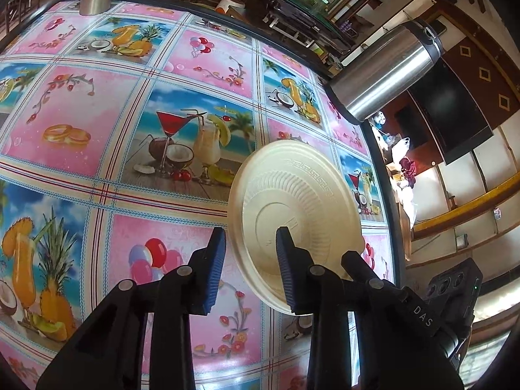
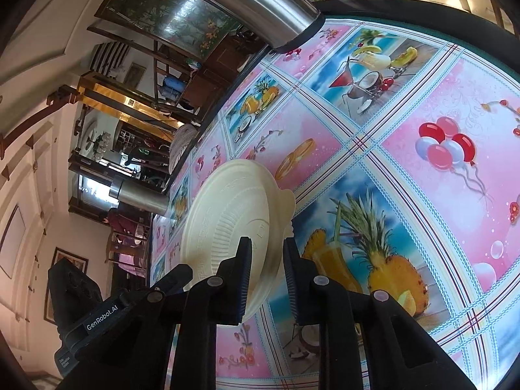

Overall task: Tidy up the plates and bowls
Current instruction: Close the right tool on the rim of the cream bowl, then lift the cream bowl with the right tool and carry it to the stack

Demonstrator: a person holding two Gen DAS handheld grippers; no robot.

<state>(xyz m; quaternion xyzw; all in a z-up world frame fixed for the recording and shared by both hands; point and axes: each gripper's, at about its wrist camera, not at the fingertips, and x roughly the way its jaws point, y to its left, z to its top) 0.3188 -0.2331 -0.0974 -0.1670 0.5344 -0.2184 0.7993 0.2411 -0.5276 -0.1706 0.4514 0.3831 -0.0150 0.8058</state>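
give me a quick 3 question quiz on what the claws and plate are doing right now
1. True or false: the cream plate lies flat on the fruit-print tablecloth.
2. Which claw grips the plate's rim? A) left B) right
3. How many steel flasks show in the right wrist view?

Key
1. False: it is held tilted on edge.
2. B: the right claw pinches the rim, while the left claw is open.
3. Two.
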